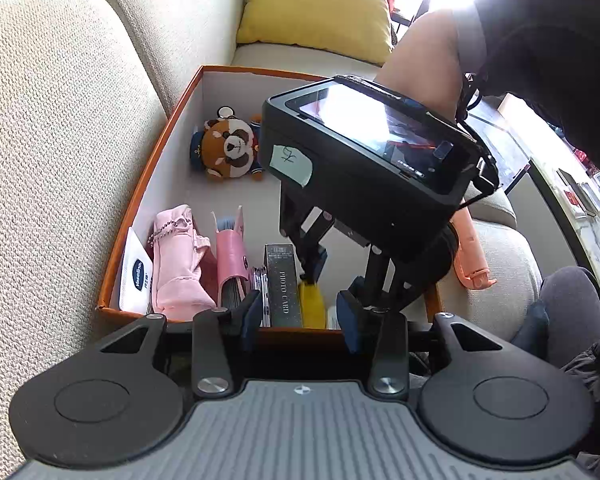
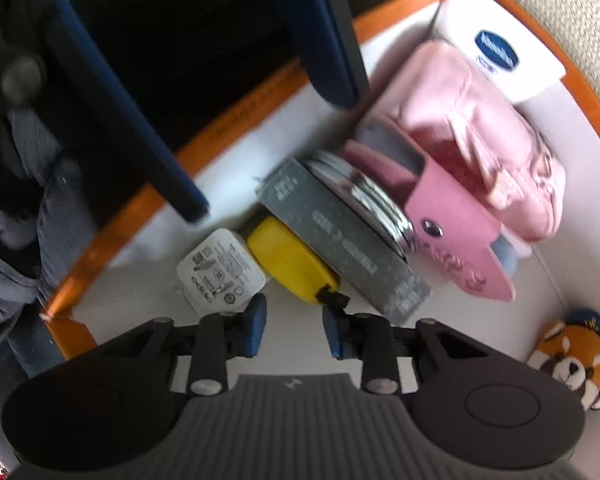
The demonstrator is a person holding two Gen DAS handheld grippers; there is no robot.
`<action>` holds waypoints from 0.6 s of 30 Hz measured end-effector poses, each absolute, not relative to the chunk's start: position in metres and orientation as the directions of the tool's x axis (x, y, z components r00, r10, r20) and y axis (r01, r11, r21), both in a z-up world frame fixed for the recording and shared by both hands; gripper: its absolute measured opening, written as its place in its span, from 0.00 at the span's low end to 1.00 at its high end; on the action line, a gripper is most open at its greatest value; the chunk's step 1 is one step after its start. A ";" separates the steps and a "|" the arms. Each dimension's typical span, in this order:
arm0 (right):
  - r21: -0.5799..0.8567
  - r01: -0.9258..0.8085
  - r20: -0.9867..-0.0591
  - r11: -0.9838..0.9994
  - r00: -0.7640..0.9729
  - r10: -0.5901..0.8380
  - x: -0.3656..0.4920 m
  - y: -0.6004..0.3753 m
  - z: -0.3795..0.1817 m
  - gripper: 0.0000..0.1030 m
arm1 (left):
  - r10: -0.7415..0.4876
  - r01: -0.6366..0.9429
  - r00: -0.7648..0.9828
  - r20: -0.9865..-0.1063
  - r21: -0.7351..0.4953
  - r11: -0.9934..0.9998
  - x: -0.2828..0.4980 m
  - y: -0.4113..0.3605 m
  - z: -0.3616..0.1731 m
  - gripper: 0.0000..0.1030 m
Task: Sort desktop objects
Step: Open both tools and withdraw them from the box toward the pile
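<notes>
Yellow tape measure (image 2: 290, 266) lies on the box (image 2: 236, 108) floor at centre frame, wedged between white charger (image 2: 220, 270) and grey photo-card box (image 2: 340, 232). Right gripper (image 2: 294, 330) points down just above it, jaws part open, holding nothing. Left gripper (image 1: 300, 320) at lower centre, jaws half open over the box's near rim, empty.

Your left gripper (image 1: 300, 320) is black with blue pads (image 1: 252, 314), silver screws and a ribbed grey middle. Your right gripper (image 2: 294, 326) looks the same. You wear a dark sleeve (image 1: 560, 48) and grey trousers (image 1: 572, 304).
</notes>
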State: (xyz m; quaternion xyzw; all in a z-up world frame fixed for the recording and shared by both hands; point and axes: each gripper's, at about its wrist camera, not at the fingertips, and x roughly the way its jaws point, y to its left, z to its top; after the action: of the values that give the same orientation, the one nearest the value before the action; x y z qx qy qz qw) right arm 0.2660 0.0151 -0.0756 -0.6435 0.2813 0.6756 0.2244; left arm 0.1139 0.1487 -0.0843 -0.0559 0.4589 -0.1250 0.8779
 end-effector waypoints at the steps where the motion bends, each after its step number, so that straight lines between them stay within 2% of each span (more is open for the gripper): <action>1: 0.085 -0.658 -0.996 -0.748 -0.070 -0.051 0.267 0.015 -0.075 0.24 | -0.270 0.168 0.547 -0.792 -0.212 0.963 0.114 0.148 -0.084 0.46; 9: 0.071 -0.682 -0.997 -0.728 -0.066 -0.036 0.289 0.017 -0.067 0.23 | -0.272 0.163 0.545 -0.794 -0.218 0.962 0.115 0.147 -0.083 0.46; 13: 0.031 -0.712 -0.999 -0.701 -0.035 -0.009 0.307 0.014 -0.050 0.24 | -0.316 0.163 0.547 -0.775 -0.272 0.948 0.111 0.148 -0.077 0.46; 16: -0.021 -0.756 -0.998 -0.654 -0.027 0.063 0.321 0.007 -0.028 0.23 | -0.301 0.151 0.561 -0.771 -0.263 0.953 0.107 0.144 -0.071 0.43; 18: -0.089 -0.802 -0.987 -0.591 -0.007 0.159 0.329 -0.001 -0.010 0.24 | -0.301 0.148 0.573 -0.762 -0.265 0.953 0.103 0.141 -0.066 0.42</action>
State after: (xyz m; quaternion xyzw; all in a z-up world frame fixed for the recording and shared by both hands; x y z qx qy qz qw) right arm 0.3292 -0.0009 -0.0098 -0.6025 0.2668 0.6575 0.3654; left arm 0.1028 0.1407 -0.0661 -0.0862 0.4441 -0.1271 0.8827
